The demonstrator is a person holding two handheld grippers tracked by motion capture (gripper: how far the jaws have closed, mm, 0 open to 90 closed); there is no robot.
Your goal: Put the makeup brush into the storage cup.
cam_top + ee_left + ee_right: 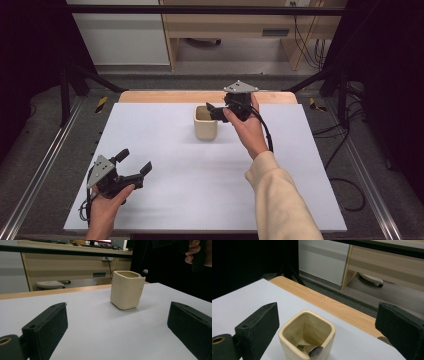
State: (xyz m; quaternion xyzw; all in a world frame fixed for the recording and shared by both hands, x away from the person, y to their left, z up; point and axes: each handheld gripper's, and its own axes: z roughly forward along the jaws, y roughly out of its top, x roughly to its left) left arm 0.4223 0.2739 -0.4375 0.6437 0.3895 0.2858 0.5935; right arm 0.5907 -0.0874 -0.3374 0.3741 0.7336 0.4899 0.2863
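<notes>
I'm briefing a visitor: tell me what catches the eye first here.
A cream square cup stands alone on the white table, toward its far edge, with a dark-tipped object leaning inside. The right claw hangs open just above its rim, while the left claw waits open near the front left corner.

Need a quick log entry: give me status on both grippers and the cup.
Right gripper open, over the cup. Left gripper open, low near the table front. Cup upright, a dark-tipped thing inside. Nothing in the way.
</notes>
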